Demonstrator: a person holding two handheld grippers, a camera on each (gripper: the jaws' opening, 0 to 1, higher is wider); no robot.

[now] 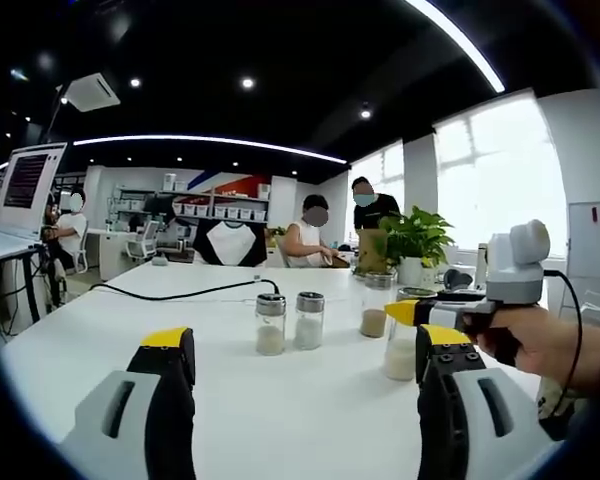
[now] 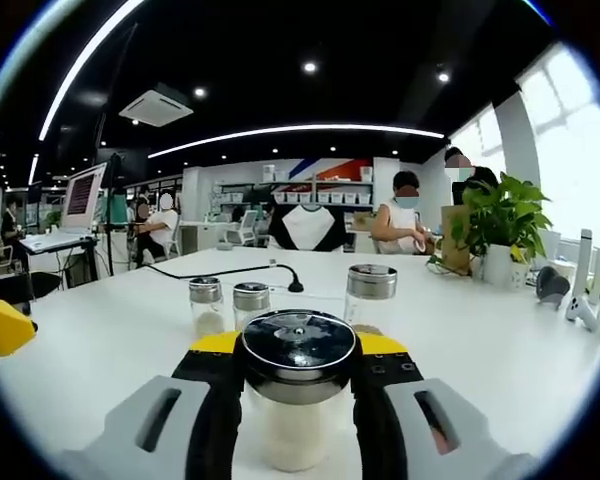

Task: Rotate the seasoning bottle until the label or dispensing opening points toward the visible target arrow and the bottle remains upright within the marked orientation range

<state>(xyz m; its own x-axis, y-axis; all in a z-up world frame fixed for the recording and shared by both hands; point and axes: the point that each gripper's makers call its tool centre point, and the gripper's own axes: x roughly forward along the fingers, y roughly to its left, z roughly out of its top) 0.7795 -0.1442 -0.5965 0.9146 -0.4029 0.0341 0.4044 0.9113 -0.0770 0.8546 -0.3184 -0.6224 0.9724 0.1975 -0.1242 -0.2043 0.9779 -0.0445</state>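
Left tool point(image 1: 302, 350): jaws apart, empty, over the desk point(image 1: 100, 330).
Right tool point(image 2: 297, 362): clamped on the seasoning bottle point(image 2: 297, 400), right of two small shakers point(image 2: 228, 303).
Handling: twist slowly, bottle vertical; no target arrow visible.

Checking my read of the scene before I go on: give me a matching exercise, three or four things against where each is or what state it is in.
Things:
1. right gripper
2. left gripper
3. potted plant
4. black cable

States or places:
a. lying across the white table, behind the jars
b. jaws apart, holding nothing
c. shut on a seasoning bottle with a dark lid
d. far right on the table, near the window

Pairs: 1-c, 2-b, 3-d, 4-a
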